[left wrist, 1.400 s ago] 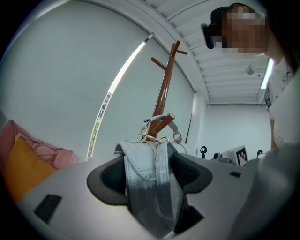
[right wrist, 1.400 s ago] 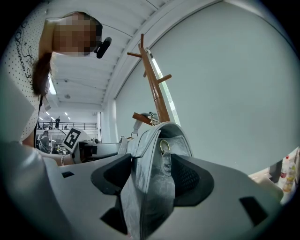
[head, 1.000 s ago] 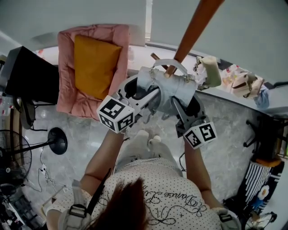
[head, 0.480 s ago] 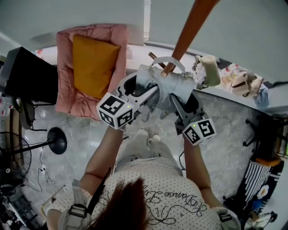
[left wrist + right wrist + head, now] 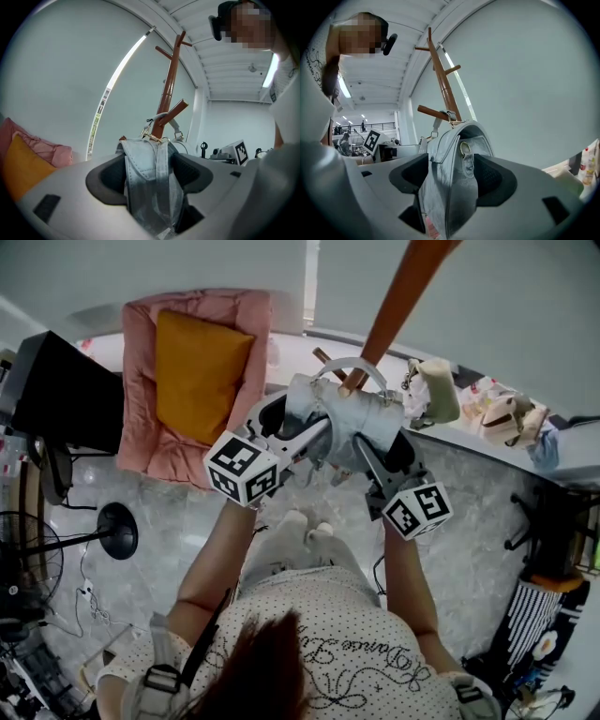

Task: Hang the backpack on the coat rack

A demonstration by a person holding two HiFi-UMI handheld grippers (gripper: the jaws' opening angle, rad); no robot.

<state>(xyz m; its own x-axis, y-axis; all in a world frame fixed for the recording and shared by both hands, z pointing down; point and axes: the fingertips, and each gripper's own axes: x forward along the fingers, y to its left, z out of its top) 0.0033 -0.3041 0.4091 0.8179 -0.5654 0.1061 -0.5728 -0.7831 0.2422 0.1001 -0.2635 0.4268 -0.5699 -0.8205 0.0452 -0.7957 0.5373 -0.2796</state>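
Note:
A grey backpack (image 5: 339,416) hangs in front of the brown coat rack (image 5: 405,285), with its top handle (image 5: 349,364) looped over a low peg (image 5: 172,111). My left gripper (image 5: 295,423) is shut on the backpack's straps (image 5: 150,174); both pads pinch them. My right gripper (image 5: 386,442) has the bag's side (image 5: 454,180) between its jaws. These jaws are opening and the pads (image 5: 490,176) stand beside the fabric without squeezing it. In the right gripper view the rack (image 5: 443,79) rises just behind the bag.
A pink armchair with an orange cushion (image 5: 192,371) stands at the left. A black fan base (image 5: 119,532) and cables lie on the floor at lower left. A beige bag (image 5: 439,388) and other items sit on the ledge at the right. The person's feet are under the backpack.
Both grippers and the backpack stay in place at the peg. The right gripper's marker cube has shifted very slightly.

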